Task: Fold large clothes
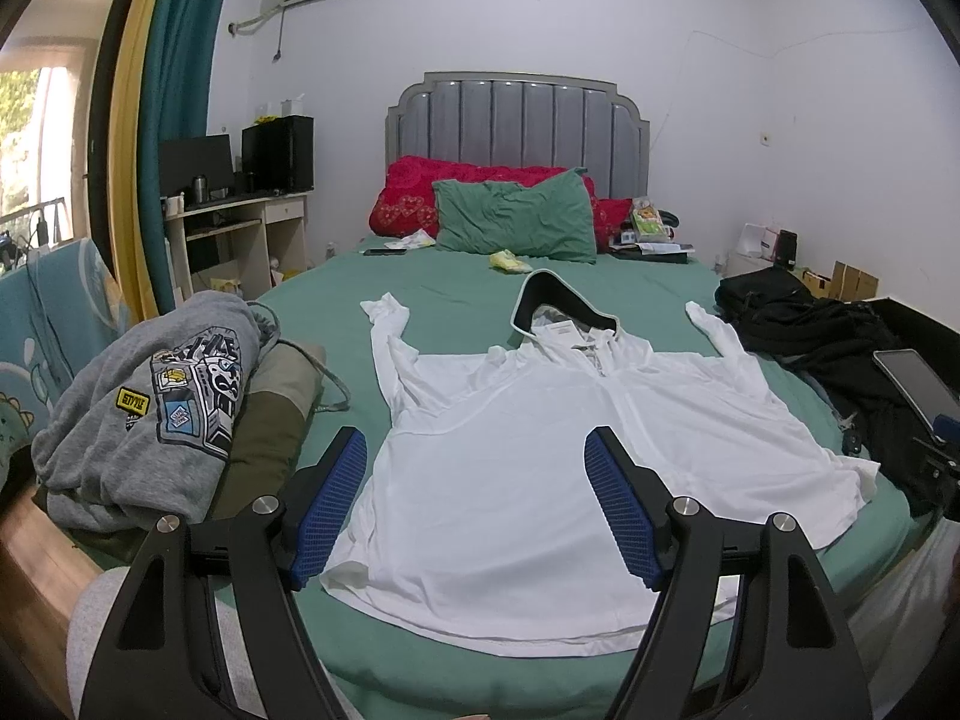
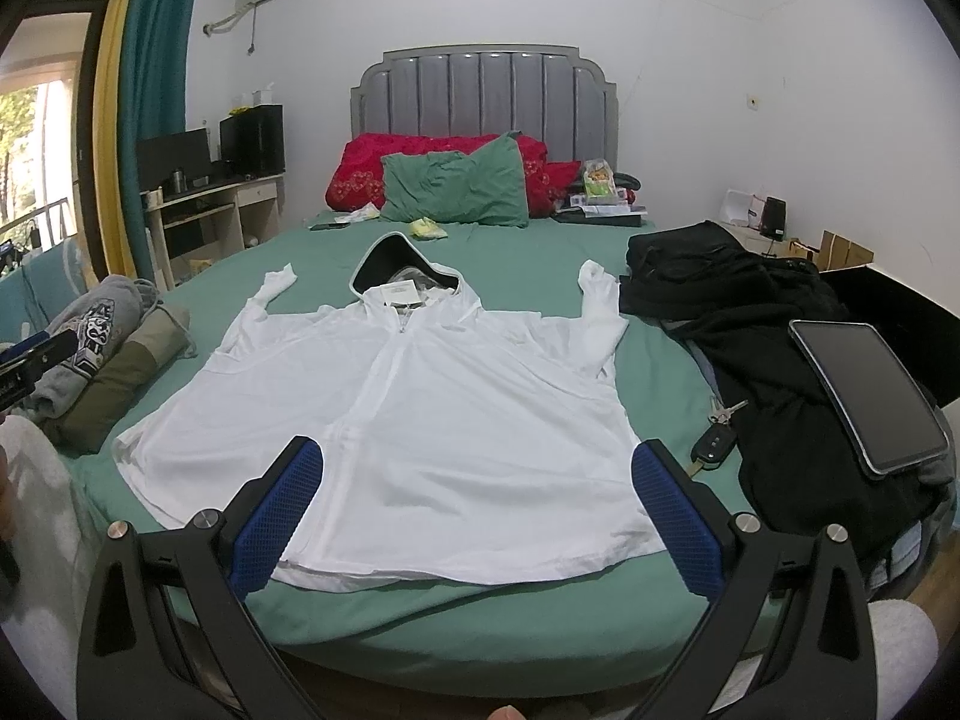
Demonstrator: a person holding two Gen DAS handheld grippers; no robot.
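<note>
Nearest: my left gripper [image 1: 477, 504] and right gripper [image 2: 477, 510] both hang over the foot of the bed, jaws spread wide, nothing between the pads, no contact w/ fabric.

Just beyond: white hooded jacket [image 2: 390, 420] lies flat, front up, on the green sheet [image 2: 528, 252], zip running up the middle, hem toward me, hood [image 2: 402, 264] pointing at the headboard, sleeves angled up and out. Not yet folded.

Handling, my guess: thin, light, limp, prob. slick synthetic. Will drape and slide, won't hold a crease by itself. Low risk of damage; main risk is pinching the sheet along w/ it, or layers slipping apart.

Where to grab: left hem corner [image 1: 336, 576] and matching shoulder/sleeve root, then carry that side over toward the zip. Pinch both layers at the edge.

Sides: folded grey sweatshirt [image 1: 150, 408] stack at left; black clothes [image 2: 750, 324] w/ tablet [image 2: 864, 396] and car key [image 2: 711, 450] at right, key just beside the jacket's edge. Far end: green pillow [image 1: 516, 216], headboard.
</note>
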